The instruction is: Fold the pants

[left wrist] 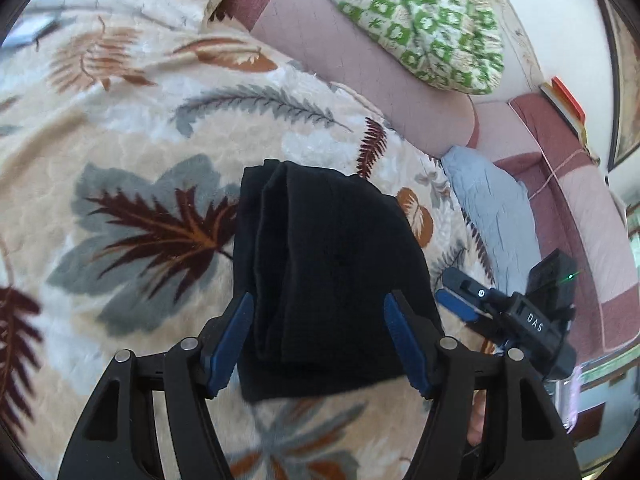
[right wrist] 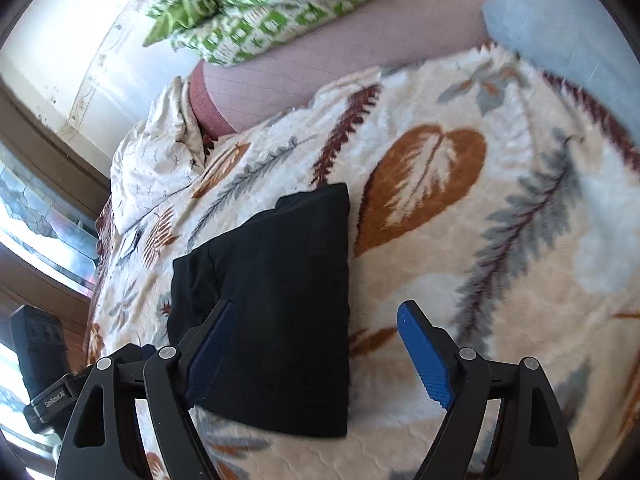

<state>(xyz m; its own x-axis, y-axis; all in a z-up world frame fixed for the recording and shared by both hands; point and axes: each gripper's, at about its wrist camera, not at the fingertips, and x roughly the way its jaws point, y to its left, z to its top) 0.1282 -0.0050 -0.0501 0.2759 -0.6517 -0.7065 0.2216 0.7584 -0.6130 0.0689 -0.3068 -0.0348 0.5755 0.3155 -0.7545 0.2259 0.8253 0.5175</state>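
Pants [left wrist: 320,276] lie folded compact on blanket [left wrist: 132,120], 12 o'clock of both grippers. Left gripper [left wrist: 319,340] and right gripper [right wrist: 316,354] spread, empty. Looks finished; if tidying, press loose left edge flat.

A: Where're the pants [left wrist: 320,264]?
B: Folded, flat on the blanket [left wrist: 132,128], mid-bed.
A: Grippers?
B: Left gripper [left wrist: 320,336] above the near end, one finger each side, not touching. Right gripper [right wrist: 316,348] spread too, its left finger over the pants, right finger over bare blanket.
A: Behind?
B: Bolster [left wrist: 360,64] along the blanket's far edge, patterned pillow [left wrist: 424,20] on it. Another pillow [left wrist: 492,208] to its right, beside the blanket.
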